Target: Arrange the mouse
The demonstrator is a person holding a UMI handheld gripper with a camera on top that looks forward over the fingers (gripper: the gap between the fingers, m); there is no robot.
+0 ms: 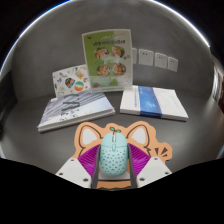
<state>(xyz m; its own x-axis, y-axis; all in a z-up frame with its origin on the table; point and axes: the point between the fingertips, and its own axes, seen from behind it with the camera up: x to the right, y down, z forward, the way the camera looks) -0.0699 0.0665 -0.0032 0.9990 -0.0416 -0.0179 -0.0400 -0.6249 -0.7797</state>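
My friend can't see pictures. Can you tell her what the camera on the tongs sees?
A light blue mouse sits between the tongs on an orange fox-shaped mat, on a dark table. Beyond it lie a gray book and a blue-and-white book, with a green-covered booklet standing behind them.

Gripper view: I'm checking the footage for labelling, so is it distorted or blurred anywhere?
Gripper view: strong fisheye curvature bends the table edge; the mouse between the gripper fingers looks fairly sharp; the books' small print is unreadable; lighting is even and soft.
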